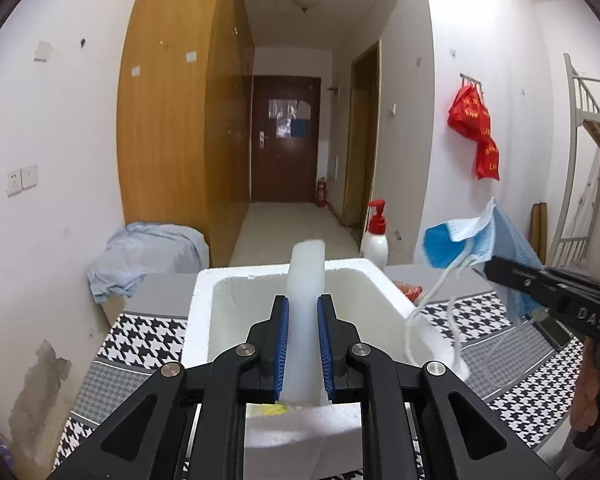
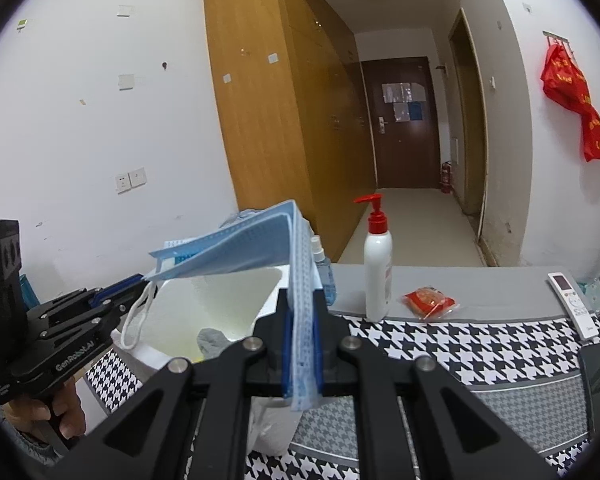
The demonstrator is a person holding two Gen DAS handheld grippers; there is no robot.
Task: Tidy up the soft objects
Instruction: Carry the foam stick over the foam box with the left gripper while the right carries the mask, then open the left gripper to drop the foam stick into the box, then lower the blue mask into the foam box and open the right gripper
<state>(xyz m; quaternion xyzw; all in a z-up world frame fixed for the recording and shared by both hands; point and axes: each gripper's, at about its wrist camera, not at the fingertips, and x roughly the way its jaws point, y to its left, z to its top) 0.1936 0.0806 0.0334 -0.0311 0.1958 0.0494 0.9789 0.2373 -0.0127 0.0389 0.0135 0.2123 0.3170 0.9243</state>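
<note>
The left gripper [image 1: 304, 344] is clamped on a white translucent slab [image 1: 306, 292], its blue pads [image 1: 283, 340] pressing both flat faces; the slab stands upright over the open white foam box [image 1: 204, 304], its top edge rising above the far rim. The right gripper [image 2: 302, 344] has its fingers closed tight on the folded edge of a blue face mask [image 2: 236, 248], possibly more than one layered together, which the fisheye blur leaves unclear. The mask arches out over the box's right side, and its white ear loops [image 1: 428, 312] dangle down against the box's rim. In the right wrist view a grey soft piece [image 2: 212, 340] lies on the box floor.

The box sits on a houndstooth cloth [image 2: 460, 344] covering the table. To its right the cloth lies open as far as one white pump bottle [image 2: 378, 272] with a red top, one red packet [image 2: 428, 302] and one white remote [image 2: 572, 304] near the far right edge. One small spray bottle [image 2: 324, 268] stands just behind the box. Beyond the table's left end a pale blue cloth [image 1: 148, 252] is heaped against the wall
</note>
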